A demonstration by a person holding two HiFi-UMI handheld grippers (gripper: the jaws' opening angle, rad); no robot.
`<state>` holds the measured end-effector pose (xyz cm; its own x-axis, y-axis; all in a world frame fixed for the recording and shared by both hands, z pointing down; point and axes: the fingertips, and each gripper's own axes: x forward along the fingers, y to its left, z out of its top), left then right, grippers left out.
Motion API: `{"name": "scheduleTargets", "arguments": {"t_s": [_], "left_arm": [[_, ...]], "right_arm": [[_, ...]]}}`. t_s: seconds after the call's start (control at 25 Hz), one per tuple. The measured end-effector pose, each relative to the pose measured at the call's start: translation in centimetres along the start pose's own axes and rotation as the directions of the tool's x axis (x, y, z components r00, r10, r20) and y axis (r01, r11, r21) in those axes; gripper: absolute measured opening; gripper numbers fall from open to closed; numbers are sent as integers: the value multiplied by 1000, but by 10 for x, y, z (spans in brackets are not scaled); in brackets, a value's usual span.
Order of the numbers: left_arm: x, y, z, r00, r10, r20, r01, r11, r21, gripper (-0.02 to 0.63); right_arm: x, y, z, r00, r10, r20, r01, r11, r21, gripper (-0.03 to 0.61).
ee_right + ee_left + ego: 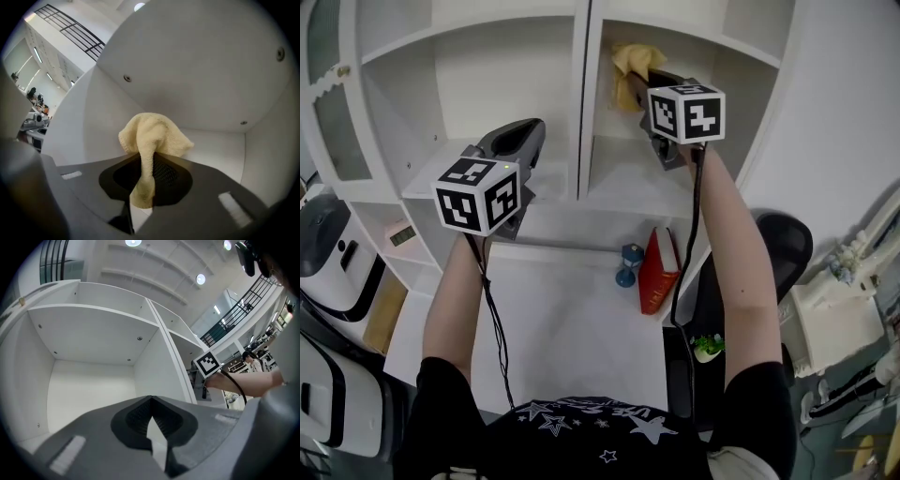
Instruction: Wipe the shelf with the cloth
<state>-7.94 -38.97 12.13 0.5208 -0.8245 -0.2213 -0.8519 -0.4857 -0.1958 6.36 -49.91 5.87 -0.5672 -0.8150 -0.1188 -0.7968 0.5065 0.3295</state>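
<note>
Clamping yellow cloth (153, 136), R tongs (143, 161) inside shelf (619, 183) bay; L tongs (151, 399) pressed together.

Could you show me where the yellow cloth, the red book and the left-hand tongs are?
yellow cloth (154, 136): right gripper view, on its bunched upper part.
red book (656, 274): head view, on its cover.
left tongs (151, 399): left gripper view, where the shut tips meet.

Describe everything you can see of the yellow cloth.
The cloth is pale yellow, soft, towel-like fabric, bunched into a rounded wad. The right tool is shut on it: a narrow fold runs down between the jaws, the rest puffs out beyond them. It sits inside a right-hand compartment of the white shelf; contact with a wall is unclear.
</note>
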Motion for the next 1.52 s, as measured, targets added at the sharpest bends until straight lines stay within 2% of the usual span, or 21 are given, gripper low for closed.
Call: {"name": "scheduleTargets", "arguments": {"t_s": [0.32, 0.52, 0.76, 1.08, 1.28, 1.52], "left_arm": [[4, 4, -5, 1000, -19, 7, 19, 1000, -24, 0], [3, 14, -10, 1000, -18, 5, 18, 1000, -23, 0], [2, 26, -17, 1000, -1, -11, 1, 1000, -4, 0], [4, 28, -25, 1000, -7, -23, 6, 1000, -20, 0], [-2, 27, -29, 1000, 2, -22, -2, 999, -34, 0], [-12, 19, -32, 1000, 5, -26, -6, 999, -33, 0]], "right_arm": [[43, -8, -42, 997, -12, -72, 20, 994, 103, 81], [63, -2, -61, 993, -12, -117, 19, 998, 62, 81], [73, -2, -63, 993, -10, -116, 17, 998, 54, 81], [71, 7, -63, 994, 23, -104, -17, 998, 63, 81], [56, 21, -58, 994, 72, -84, -64, 994, 89, 81], [37, 44, -46, 990, 128, -61, -124, 990, 60, 81]]}}
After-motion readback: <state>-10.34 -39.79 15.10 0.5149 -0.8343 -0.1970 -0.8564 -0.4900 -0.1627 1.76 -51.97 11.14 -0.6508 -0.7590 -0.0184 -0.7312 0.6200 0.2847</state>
